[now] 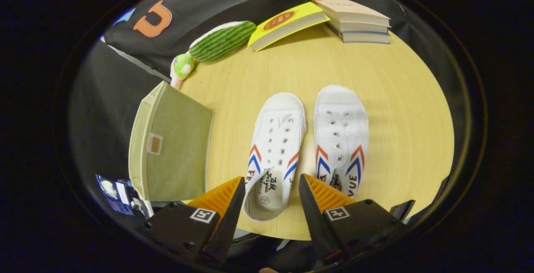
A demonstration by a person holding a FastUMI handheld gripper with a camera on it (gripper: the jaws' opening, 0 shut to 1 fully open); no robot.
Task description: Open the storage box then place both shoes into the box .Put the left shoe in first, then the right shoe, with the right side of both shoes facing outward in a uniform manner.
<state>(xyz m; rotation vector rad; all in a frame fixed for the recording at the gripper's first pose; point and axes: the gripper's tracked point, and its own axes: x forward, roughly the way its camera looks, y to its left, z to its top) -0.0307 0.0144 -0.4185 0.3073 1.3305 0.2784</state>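
Observation:
Two white canvas shoes with red and blue chevrons lie side by side on the wooden table, toes pointing away from me. The left shoe has its heel opening between my fingers. The right shoe lies just ahead of my right finger, which covers its heel. A green fabric storage box with its lid closed sits to the left of the shoes, beside my left finger. My gripper hangs open above the left shoe's heel, touching nothing.
Beyond the shoes, a watermelon-patterned plush toy lies at the table's far left edge. A yellow book and a stack of books rest at the back. The round table's edge curves close on the right.

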